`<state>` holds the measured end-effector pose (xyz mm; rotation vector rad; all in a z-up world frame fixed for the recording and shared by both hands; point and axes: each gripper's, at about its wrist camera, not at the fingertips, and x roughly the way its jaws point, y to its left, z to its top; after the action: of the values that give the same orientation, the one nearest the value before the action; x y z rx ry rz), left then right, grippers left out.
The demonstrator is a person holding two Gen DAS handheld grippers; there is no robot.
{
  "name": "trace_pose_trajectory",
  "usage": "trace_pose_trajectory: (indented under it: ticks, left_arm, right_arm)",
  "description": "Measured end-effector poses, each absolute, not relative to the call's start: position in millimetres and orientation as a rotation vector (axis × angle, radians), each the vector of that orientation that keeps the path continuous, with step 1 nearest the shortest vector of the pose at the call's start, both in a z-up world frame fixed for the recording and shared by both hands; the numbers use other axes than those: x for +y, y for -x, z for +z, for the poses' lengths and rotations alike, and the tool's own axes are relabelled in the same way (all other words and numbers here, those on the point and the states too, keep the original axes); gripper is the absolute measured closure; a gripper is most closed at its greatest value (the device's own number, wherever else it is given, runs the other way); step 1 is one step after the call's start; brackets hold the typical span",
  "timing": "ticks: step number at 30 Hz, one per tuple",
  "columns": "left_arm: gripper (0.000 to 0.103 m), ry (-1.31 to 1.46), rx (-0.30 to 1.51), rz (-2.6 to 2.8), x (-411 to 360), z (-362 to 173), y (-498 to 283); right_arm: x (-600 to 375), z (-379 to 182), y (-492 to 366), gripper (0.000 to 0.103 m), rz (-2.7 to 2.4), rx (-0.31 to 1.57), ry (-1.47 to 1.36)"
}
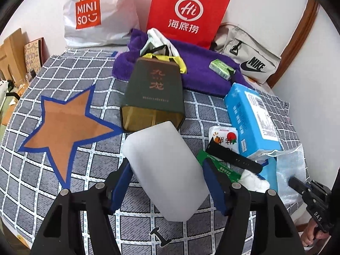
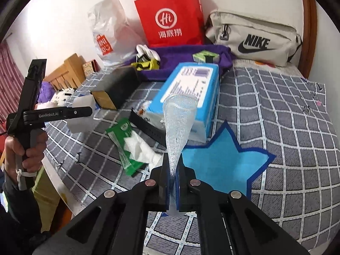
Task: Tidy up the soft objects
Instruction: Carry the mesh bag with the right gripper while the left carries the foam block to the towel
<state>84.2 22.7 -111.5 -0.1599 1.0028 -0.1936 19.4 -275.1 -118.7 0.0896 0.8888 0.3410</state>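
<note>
My left gripper (image 1: 167, 180) is shut on a white foam block (image 1: 165, 170) and holds it above the checked cloth, near the open end of a dark green box (image 1: 153, 93). It also shows in the right wrist view (image 2: 81, 114), holding the block (image 2: 82, 114). My right gripper (image 2: 174, 165) is shut on a white foam net sleeve (image 2: 178, 123), which stands up as a cone above the blue star patch (image 2: 223, 165). In the left wrist view the right gripper (image 1: 306, 191) sits by the sleeve (image 1: 291, 170). A brown star patch (image 1: 65, 125) lies left.
A blue tissue pack (image 2: 191, 89), a green wrapper (image 2: 123, 140), white cotton (image 2: 140, 146) and a black strap (image 2: 148, 125) lie mid-table. A purple towel (image 1: 201, 72), red bag (image 1: 187, 10), Miniso bag (image 1: 93, 14) and Nike pouch (image 2: 252, 38) line the back.
</note>
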Motion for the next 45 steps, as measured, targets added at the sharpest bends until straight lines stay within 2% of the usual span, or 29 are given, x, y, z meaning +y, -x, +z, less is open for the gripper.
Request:
trace_pose_trajectory:
  ticks: [20, 45]
  left_arm:
    - [0.038, 0.141, 0.941, -0.141, 29.3, -59.5, -115.4]
    - [0.038, 0.147, 0.93, -0.123, 30.9, -46.6, -195.8]
  right_arm:
    - [-264.8, -56.8, -94.6, 0.099, 0.323, 0.777, -0.041]
    - [-264.1, -41.2, -214.3, 0.099, 0.337, 0.772, -0.059]
